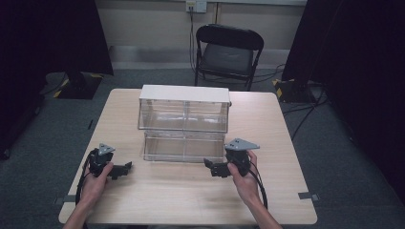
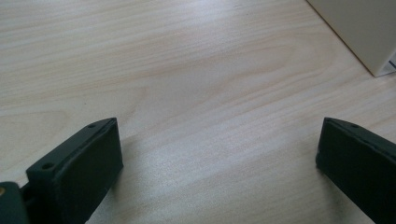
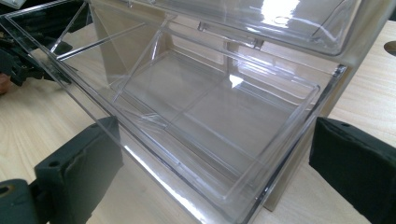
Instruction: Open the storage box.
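Right gripper view, clear drawer (image 3: 210,121) between spread jaws, untouched

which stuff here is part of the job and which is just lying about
In the job:
drawer unit
lower drawer, pulled out
left gripper
right gripper

Lying about:
chair
floor cables

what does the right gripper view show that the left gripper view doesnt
Right gripper view: the clear lower drawer pulled open and empty, the upper drawer above it, and the other gripper at far left. Left gripper view: a beige corner of the drawer unit beyond bare tabletop. Both: two black jaws set wide apart, over the same light wood.
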Available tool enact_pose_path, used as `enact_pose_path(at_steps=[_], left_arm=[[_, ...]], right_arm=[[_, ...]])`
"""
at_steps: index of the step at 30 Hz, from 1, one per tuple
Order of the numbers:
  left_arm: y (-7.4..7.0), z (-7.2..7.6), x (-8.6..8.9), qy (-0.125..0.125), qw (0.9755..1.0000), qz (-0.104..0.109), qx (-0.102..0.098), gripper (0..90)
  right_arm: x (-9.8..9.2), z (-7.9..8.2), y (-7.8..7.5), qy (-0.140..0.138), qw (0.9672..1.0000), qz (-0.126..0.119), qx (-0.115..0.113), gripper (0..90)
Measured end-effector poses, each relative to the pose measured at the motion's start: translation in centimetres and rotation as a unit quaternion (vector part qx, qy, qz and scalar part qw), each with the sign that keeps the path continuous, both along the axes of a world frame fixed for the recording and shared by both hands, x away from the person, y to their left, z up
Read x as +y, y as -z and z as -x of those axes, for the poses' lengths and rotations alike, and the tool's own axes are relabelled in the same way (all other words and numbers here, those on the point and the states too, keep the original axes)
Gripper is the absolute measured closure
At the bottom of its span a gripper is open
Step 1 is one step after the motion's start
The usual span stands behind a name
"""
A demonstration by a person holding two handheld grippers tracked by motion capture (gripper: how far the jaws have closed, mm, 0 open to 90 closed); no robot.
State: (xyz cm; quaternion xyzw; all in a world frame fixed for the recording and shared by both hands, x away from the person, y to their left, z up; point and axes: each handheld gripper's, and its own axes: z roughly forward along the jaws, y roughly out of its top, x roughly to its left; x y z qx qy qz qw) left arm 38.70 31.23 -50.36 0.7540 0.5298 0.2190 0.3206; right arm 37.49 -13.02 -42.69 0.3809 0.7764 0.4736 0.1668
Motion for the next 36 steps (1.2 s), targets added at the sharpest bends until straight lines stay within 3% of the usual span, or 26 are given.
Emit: enact_pose_path(at_steps=[7,36], left_arm=[[0.0,0.0,0.0,0.000,1.0000,0.000,0.000,0.0],[0.0,0.0,0.0,0.000,1.0000,0.000,0.000,0.0]], right_arm=[[-0.2,-0.3,-0.1,0.018,0.9998,0.002,-0.004,7.1],[0.1,-1.2,-0.6,0.021,0.9998,0.000,-0.005,10.5]])
